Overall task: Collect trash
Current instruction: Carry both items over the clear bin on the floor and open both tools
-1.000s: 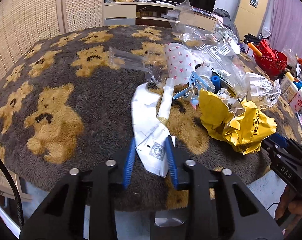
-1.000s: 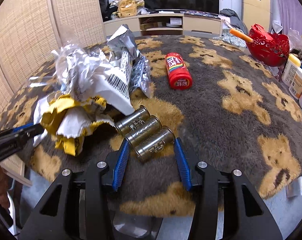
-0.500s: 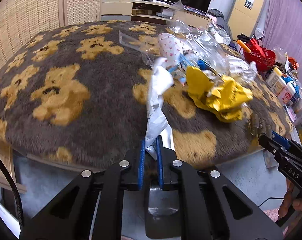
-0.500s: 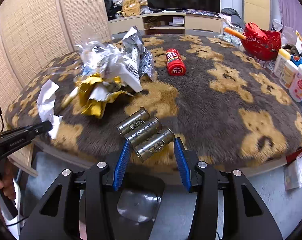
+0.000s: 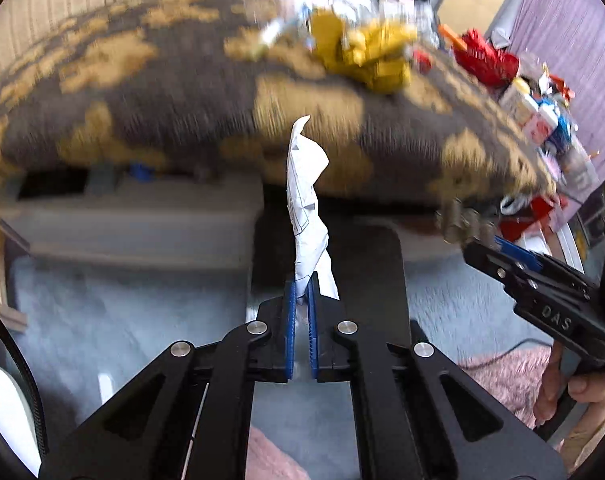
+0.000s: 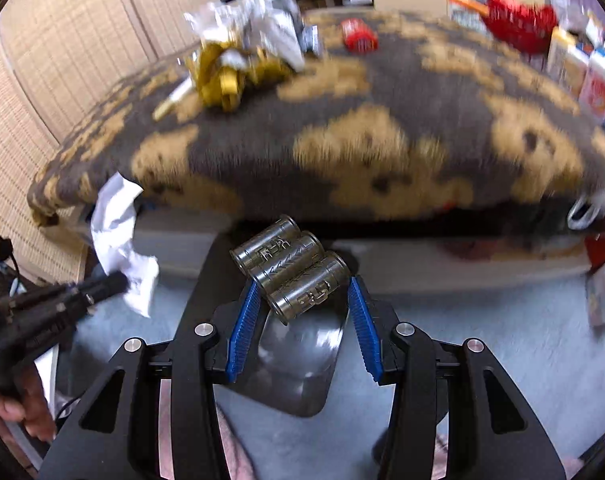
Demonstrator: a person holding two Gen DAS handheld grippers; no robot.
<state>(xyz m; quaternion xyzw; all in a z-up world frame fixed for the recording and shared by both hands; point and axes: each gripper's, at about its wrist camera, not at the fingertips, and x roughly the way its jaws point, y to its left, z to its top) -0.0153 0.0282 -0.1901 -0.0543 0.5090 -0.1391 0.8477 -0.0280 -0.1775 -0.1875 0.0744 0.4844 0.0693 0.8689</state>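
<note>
Left wrist view: a crumpled white paper [image 5: 307,204] is pinched between the pressed-together fingers of the left gripper [image 5: 301,300], held off the front edge of the bear-patterned table cover [image 5: 174,92]. At right, three joined metal cylinders [image 6: 290,272] are clamped by the right gripper [image 6: 302,300], likewise below that edge.

Both loads lifted clear of the desk

The left hand-held gripper [image 5: 301,300] has closed on the white paper [image 5: 307,204] and, like the right hand-held gripper [image 6: 302,308] with its metal cylinders [image 6: 290,270], drawn back toward 6 o'clock past the desk [image 5: 162,92] edge, over a black bin [image 6: 298,368].
</note>
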